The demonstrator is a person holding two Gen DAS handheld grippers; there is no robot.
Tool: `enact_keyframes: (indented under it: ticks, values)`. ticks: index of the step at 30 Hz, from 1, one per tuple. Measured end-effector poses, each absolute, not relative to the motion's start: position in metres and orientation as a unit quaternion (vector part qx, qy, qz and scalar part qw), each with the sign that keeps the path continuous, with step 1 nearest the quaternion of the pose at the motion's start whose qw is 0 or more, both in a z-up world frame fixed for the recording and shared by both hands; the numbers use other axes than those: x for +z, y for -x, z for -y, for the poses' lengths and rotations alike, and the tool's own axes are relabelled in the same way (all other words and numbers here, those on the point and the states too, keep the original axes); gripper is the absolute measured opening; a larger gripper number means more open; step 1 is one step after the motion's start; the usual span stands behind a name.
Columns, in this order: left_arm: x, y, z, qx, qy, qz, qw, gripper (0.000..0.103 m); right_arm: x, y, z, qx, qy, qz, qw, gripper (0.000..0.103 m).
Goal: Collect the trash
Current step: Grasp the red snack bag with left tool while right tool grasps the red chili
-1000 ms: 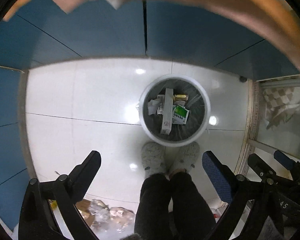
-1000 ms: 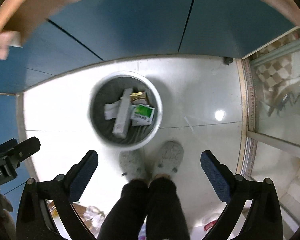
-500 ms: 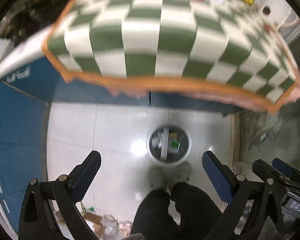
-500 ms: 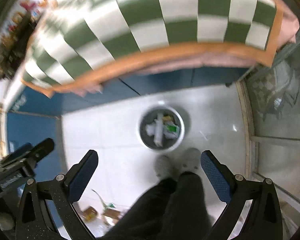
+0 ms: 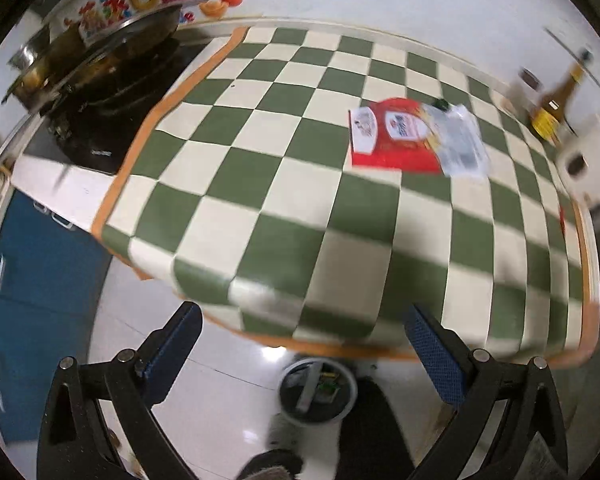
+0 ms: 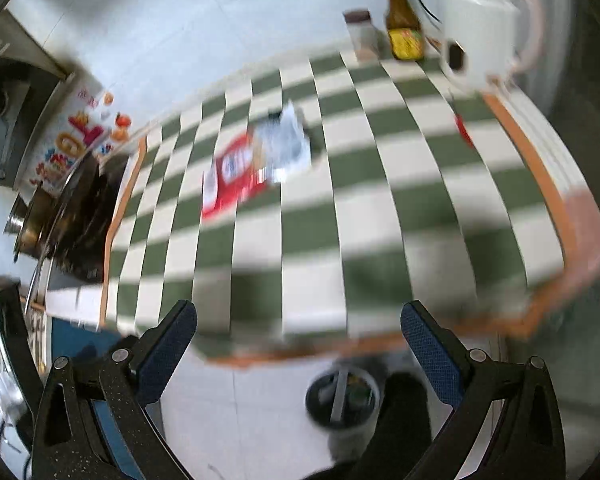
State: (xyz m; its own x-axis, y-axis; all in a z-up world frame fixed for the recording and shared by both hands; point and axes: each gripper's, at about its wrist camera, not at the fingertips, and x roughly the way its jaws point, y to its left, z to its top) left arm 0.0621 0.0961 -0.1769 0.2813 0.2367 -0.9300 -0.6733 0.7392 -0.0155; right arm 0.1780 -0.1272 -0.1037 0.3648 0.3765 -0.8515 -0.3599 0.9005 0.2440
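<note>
A red flat package lies on the green-and-cream checkered tablecloth, with a clear silvery wrapper overlapping its right end. A small red scrap lies near the cloth's right edge. A white trash bin with several pieces of trash inside stands on the floor below the table's front edge. My left gripper and right gripper are both open and empty, held above the table's near edge.
A black stove with a wok sits left of the cloth. A brown bottle, a small jar and a white appliance stand at the back right. Blue cabinets are at the left. The person's legs are beside the bin.
Both grippers have risen from looking down at the bin on the floor to above the table, so the tabletop and the trash on it have come into view. Both stayed open.
</note>
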Motion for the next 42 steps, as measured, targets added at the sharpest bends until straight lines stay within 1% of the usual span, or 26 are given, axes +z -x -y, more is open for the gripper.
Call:
enact_keyframes:
  ticks: [1,2,3,5,6,8,11,12,13,14,15,17,18,21,25,30,31,32,33,34,35,36,39,40,41,42]
  values:
    - [-0.183,-0.077,-0.101,0.303,0.221,-0.528,0.762,0.103,-0.106,-0.209,0.117,0.231,-0.001,-0.518,0.824,0.097]
    - [-0.190,-0.093,-0.105,0.310,0.237,-0.536,0.749,0.103,-0.111,-0.237,0.109,0.233,0.002,-0.525,0.819,0.089]
    - [-0.193,-0.102,-0.107,0.314,0.247,-0.540,0.740,0.103,-0.120,-0.265,0.101,0.237,0.002,-0.535,0.811,0.085]
    - [-0.210,-0.130,-0.112,0.326,0.275,-0.553,0.716,0.103,-0.140,-0.316,0.082,0.253,-0.005,-0.555,0.793,0.070]
    - [-0.216,-0.139,-0.113,0.328,0.285,-0.556,0.709,0.103,-0.151,-0.336,0.074,0.256,-0.002,-0.564,0.785,0.067]
    - [-0.230,-0.159,-0.117,0.336,0.310,-0.559,0.692,0.103,-0.177,-0.380,0.054,0.267,0.000,-0.586,0.765,0.058]
    - [-0.245,-0.176,-0.125,0.339,0.353,-0.552,0.675,0.103,-0.215,-0.421,0.028,0.281,0.014,-0.615,0.736,0.053]
    - [-0.250,-0.180,-0.127,0.342,0.365,-0.551,0.668,0.103,-0.225,-0.427,0.021,0.289,0.017,-0.625,0.725,0.050]
    - [-0.255,-0.182,-0.130,0.339,0.381,-0.546,0.664,0.103,-0.237,-0.432,0.011,0.299,0.026,-0.634,0.713,0.040]
    - [-0.259,-0.183,-0.133,0.339,0.394,-0.541,0.662,0.103,-0.246,-0.432,0.004,0.308,0.039,-0.637,0.706,0.026]
    - [-0.262,-0.184,-0.135,0.339,0.401,-0.536,0.661,0.103,-0.252,-0.432,0.000,0.313,0.051,-0.636,0.704,0.017]
    - [-0.267,-0.185,-0.140,0.331,0.421,-0.521,0.665,0.103,-0.257,-0.431,0.002,0.308,0.064,-0.624,0.716,0.004]
    - [-0.270,-0.186,-0.143,0.323,0.432,-0.512,0.668,0.103,-0.260,-0.434,0.007,0.309,0.047,-0.625,0.715,0.000]
    - [-0.273,-0.190,-0.151,0.307,0.461,-0.477,0.682,0.103,-0.267,-0.443,0.021,0.318,-0.008,-0.639,0.700,0.000]
    - [-0.269,-0.208,-0.162,0.290,0.463,-0.434,0.716,0.102,-0.266,-0.443,0.015,0.326,0.019,-0.635,0.700,0.000]
    - [-0.269,-0.236,-0.186,0.287,0.473,-0.396,0.733,0.101,-0.265,-0.446,0.013,0.332,0.020,-0.644,0.689,0.000]
    - [-0.268,-0.242,-0.190,0.289,0.470,-0.392,0.736,0.091,-0.265,-0.446,0.013,0.333,0.020,-0.645,0.688,0.000]
    - [-0.269,-0.254,-0.188,0.296,0.460,-0.395,0.738,0.075,-0.264,-0.445,0.013,0.334,0.021,-0.645,0.687,0.000]
    - [-0.268,-0.261,-0.186,0.302,0.445,-0.400,0.742,0.063,-0.264,-0.445,0.012,0.333,0.023,-0.646,0.686,0.000]
    - [-0.268,-0.271,-0.186,0.307,0.422,-0.409,0.748,0.045,-0.263,-0.445,0.011,0.334,0.027,-0.645,0.687,0.000]
    - [-0.268,-0.277,-0.187,0.312,0.406,-0.418,0.751,0.018,-0.262,-0.445,0.012,0.334,0.029,-0.646,0.686,0.000]
    - [-0.270,-0.282,-0.189,0.313,0.396,-0.427,0.751,0.011,-0.262,-0.445,0.012,0.334,0.029,-0.647,0.685,0.000]
    - [-0.267,-0.284,-0.181,0.323,0.360,-0.437,0.758,0.006,-0.257,-0.444,0.017,0.329,0.034,-0.653,0.681,0.001]
    - [-0.263,-0.284,-0.177,0.327,0.342,-0.443,0.762,0.000,-0.253,-0.444,0.023,0.322,0.027,-0.656,0.682,0.007]
    - [-0.258,-0.283,-0.171,0.331,0.326,-0.446,0.765,0.000,-0.247,-0.444,0.033,0.319,0.016,-0.655,0.684,0.020]
    - [-0.251,-0.281,-0.164,0.338,0.306,-0.448,0.769,0.000,-0.237,-0.443,0.046,0.312,0.008,-0.648,0.694,0.031]
